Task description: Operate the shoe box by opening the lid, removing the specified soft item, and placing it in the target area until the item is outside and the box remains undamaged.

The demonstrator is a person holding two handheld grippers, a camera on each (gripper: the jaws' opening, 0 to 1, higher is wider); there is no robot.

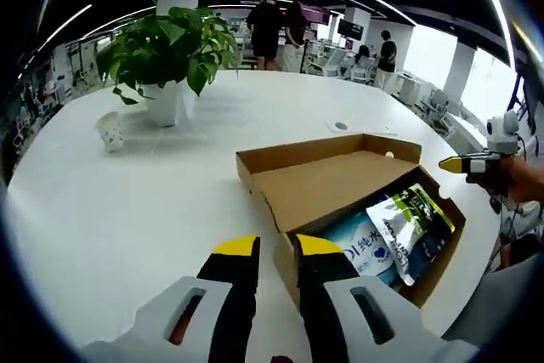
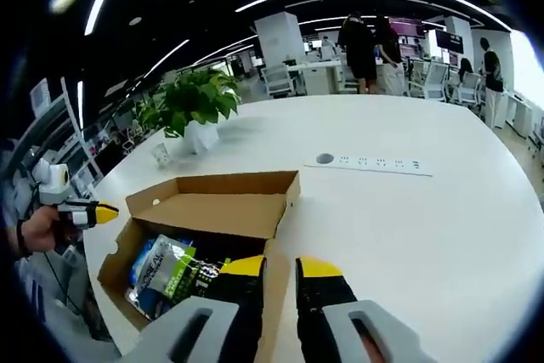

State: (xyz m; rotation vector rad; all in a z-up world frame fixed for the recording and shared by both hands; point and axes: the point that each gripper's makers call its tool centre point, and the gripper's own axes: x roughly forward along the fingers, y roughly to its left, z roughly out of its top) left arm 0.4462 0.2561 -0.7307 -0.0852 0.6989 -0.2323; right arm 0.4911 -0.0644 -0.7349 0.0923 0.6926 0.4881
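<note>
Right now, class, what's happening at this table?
A person holds two grippers over a cardboard shoe box on a white table. Its lid is already open, and soft packets still lie inside. The left gripper sits at the box's near edge, jaws slightly apart, gripping nothing. The right gripper hovers at the other side.

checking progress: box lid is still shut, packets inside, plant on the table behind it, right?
Not quite: the lid is already open, folded back, as the left gripper view shows. The packets do lie inside the box, and the plant stands on the table behind it.
</note>
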